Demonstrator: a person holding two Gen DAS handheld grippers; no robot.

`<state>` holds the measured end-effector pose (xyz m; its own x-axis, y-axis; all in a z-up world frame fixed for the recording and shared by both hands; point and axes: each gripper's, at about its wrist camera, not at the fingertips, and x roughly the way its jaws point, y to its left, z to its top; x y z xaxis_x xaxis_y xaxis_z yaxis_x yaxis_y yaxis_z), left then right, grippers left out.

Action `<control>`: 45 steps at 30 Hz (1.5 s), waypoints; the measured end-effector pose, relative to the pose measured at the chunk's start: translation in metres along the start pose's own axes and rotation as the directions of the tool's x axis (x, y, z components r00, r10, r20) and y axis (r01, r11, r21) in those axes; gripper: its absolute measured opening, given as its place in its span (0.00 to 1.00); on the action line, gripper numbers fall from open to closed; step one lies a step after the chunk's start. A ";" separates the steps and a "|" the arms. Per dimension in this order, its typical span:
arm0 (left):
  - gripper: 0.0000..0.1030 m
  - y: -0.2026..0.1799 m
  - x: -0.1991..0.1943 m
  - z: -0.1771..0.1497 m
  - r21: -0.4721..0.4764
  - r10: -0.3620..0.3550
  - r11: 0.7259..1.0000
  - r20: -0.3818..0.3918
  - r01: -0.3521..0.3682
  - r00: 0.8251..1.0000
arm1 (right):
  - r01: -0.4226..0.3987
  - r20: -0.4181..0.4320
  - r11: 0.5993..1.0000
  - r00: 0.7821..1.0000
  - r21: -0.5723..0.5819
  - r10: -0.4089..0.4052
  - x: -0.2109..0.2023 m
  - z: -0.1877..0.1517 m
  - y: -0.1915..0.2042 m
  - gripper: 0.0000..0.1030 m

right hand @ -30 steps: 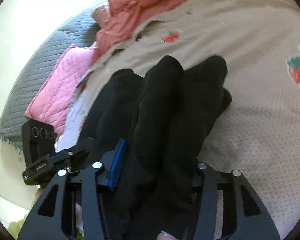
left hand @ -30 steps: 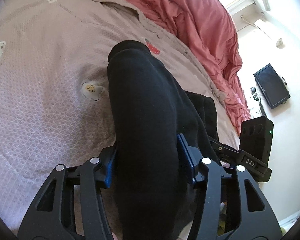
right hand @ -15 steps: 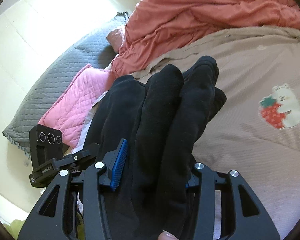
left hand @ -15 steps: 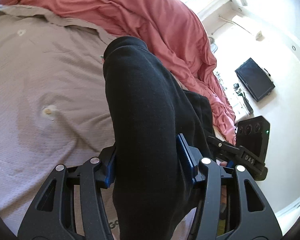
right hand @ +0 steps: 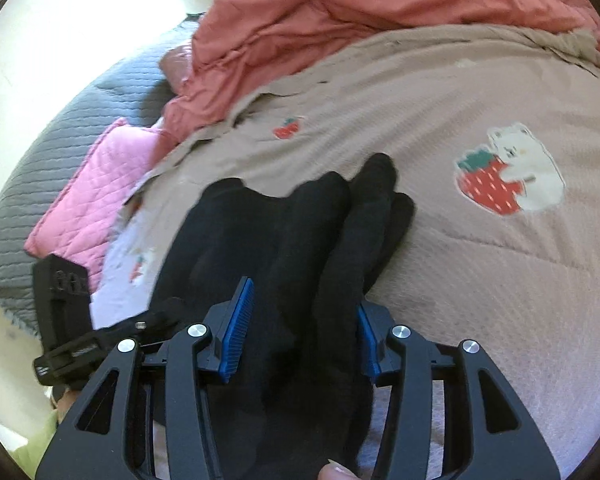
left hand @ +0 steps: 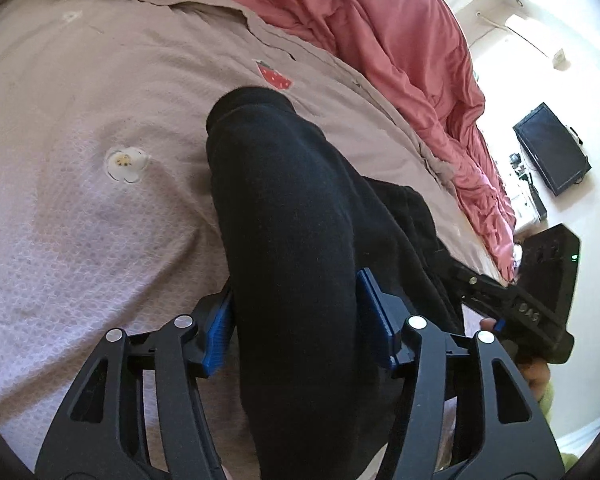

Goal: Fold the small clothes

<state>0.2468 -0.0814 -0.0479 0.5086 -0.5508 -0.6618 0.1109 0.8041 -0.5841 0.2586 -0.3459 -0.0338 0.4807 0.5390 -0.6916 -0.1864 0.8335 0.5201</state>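
Opening, both claws. Left claw [left hand: 296,320] and right claw [right hand: 300,324] each straddle bunched black garment [left hand: 284,208] over bed [left hand: 80,220]. Pad contact unclear.

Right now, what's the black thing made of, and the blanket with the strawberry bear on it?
The black garment looks like soft knit or fleece: matte, slightly fuzzy edges, bending in thick rounded folds. The exact fibre can't be told. The beige blanket looks like quilted woven fabric, probably cotton: a fine waffle-like texture, stitched seams, and a strawberry bear picture lying flat like a print or patch.
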 end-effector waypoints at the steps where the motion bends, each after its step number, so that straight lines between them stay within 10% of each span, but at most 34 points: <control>1: 0.50 -0.001 -0.002 0.000 0.014 0.013 1.000 0.005 -0.013 1.000 | 0.017 -0.011 1.000 1.000 0.011 -0.017 0.003 -0.001 -0.003 0.57; 18: 0.65 -0.003 -0.032 0.003 0.039 0.052 0.998 0.056 -0.054 0.997 | 0.114 0.055 0.993 0.992 -0.013 -0.113 -0.022 -0.010 0.006 0.88; 29: 0.89 -0.021 -0.075 -0.005 0.098 0.090 0.990 0.137 -0.104 0.986 | 0.170 0.190 0.980 0.971 -0.101 -0.149 -0.067 -0.021 0.037 0.89; 45: 0.91 -0.044 -0.126 -0.049 0.159 0.160 0.967 0.222 -0.198 0.962 | 0.273 0.330 0.950 0.920 -0.150 -0.213 -0.123 -0.070 0.069 0.96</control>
<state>0.1362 -0.0589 0.0381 0.6963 -0.3515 -0.6258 0.1422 0.9221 -0.3598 0.1269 -0.3459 0.0523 0.7644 0.2787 -0.5813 -0.1740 0.9575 0.2302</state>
